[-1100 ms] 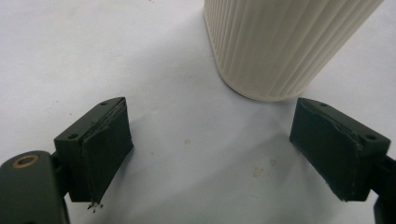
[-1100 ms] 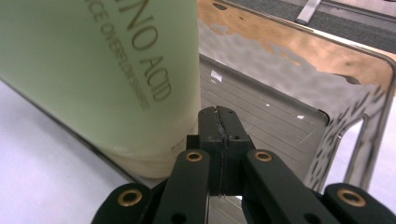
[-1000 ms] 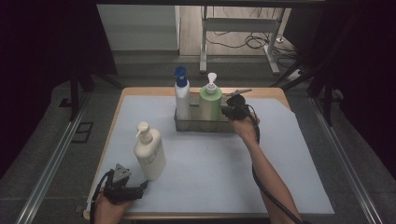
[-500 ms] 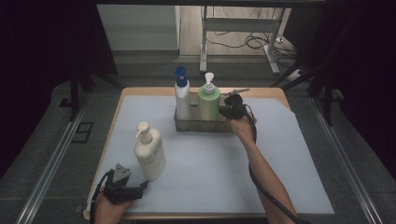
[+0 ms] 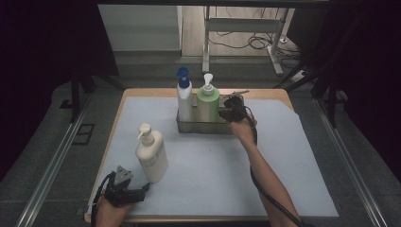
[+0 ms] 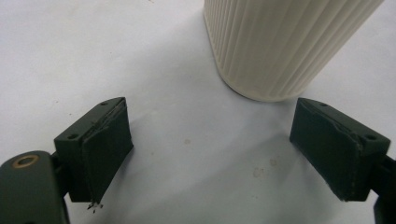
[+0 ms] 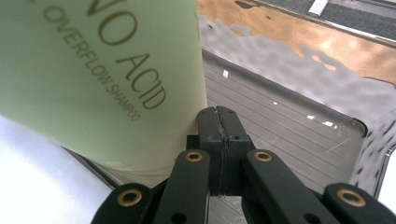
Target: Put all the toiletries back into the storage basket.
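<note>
Green shampoo bottle (image 5: pixel 207 105) upright in the metal caddy (image 5: pixel 204 126), long axis vertical, beside a blue-capped bottle (image 5: pixel 184 97). Right gripper (image 5: pixel 228 111) at its 3 o'clock, clenched on nothing, tips against the bottle's side. Cream pump bottle (image 5: pixel 151 154) at table front; left gripper (image 5: pixel 143 191) at its 6 o'clock, released, nearer.

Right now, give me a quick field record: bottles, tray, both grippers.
tray: metal tray at the far middle of the table
in tray: blue-capped bottle, green shampoo bottle
outside tray: cream pump bottle, upright on the mat
left gripper: open, near the cream pump bottle's base, not touching
right gripper: shut, empty, beside the green shampoo bottle, over the tray
</note>
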{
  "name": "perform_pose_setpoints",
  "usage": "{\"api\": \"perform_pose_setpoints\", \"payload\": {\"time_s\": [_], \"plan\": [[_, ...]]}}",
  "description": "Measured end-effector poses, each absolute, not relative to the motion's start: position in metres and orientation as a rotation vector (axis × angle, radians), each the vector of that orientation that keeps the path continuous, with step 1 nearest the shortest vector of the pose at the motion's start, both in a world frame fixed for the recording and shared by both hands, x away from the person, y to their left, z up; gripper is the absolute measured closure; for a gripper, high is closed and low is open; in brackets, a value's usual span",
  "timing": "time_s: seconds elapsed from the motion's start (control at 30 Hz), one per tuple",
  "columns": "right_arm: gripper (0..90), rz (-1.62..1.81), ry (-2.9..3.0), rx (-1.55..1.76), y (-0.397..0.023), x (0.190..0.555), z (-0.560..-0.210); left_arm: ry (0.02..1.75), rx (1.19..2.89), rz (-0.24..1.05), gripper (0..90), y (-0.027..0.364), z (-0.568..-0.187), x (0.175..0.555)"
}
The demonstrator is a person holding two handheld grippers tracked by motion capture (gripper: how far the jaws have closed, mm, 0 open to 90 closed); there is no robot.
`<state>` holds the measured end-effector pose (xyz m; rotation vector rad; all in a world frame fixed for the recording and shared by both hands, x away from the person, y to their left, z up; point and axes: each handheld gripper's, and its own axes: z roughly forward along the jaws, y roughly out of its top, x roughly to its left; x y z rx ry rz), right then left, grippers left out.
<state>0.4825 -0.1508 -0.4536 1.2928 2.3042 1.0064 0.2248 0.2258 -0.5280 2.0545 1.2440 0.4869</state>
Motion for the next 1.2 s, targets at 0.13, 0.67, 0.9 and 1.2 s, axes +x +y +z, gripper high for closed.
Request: {"api": "perform_pose_setpoints", "payload": {"time_s": [0.13,0.67,0.9,1.2], "plan": [[89.4,1.006,2.315,1.282,-0.148,0.482,-0.454,1.244,2.054,0.487,12.2,0.226,-0.528,0.225],[89.5,1.022,2.331,1.266,-0.137,0.479,-0.456,1.243,2.055,0.487,12.2,0.226,-0.528,0.225],[89.7,1.008,2.321,1.26,-0.134,0.477,-0.455,1.242,2.057,0.487,12.2,0.226,-0.528,0.225],[86.2,0.974,2.311,1.226,-0.134,0.475,-0.455,1.243,2.056,0.487,12.2,0.226,-0.528,0.225]]}}
